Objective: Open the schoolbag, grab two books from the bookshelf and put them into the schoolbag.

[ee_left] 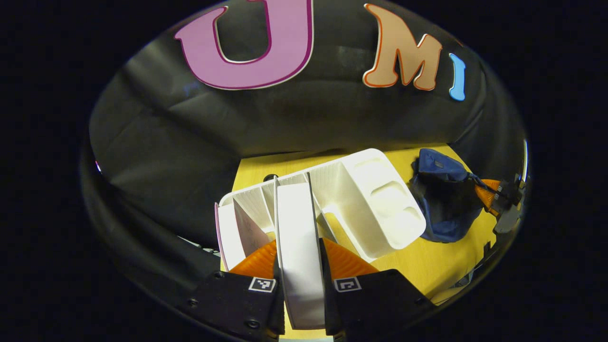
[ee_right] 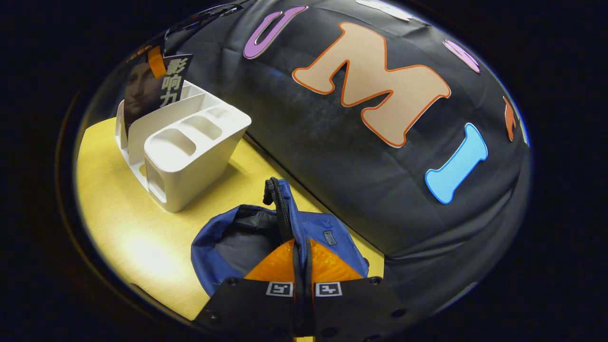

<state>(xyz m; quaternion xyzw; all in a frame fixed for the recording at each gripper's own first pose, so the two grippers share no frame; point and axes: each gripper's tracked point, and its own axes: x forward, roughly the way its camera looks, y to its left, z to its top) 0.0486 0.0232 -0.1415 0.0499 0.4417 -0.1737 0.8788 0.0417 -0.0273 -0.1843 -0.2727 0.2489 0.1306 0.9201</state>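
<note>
One book (ee_left: 298, 247) sits clamped between your left fingers (ee_left: 266, 260) at lower centre, in the shelf (ee_left: 380, 199). Your right fingers (ee_right: 278, 266) pinch the bag (ee_right: 213, 247) rim at bottom centre; a slip there may close the mouth.

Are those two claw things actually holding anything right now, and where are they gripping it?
Yes. The left tool pinches a white book across its page edge, above the bookshelf. The right tool pinches the blue schoolbag by its zipper edge.
</note>
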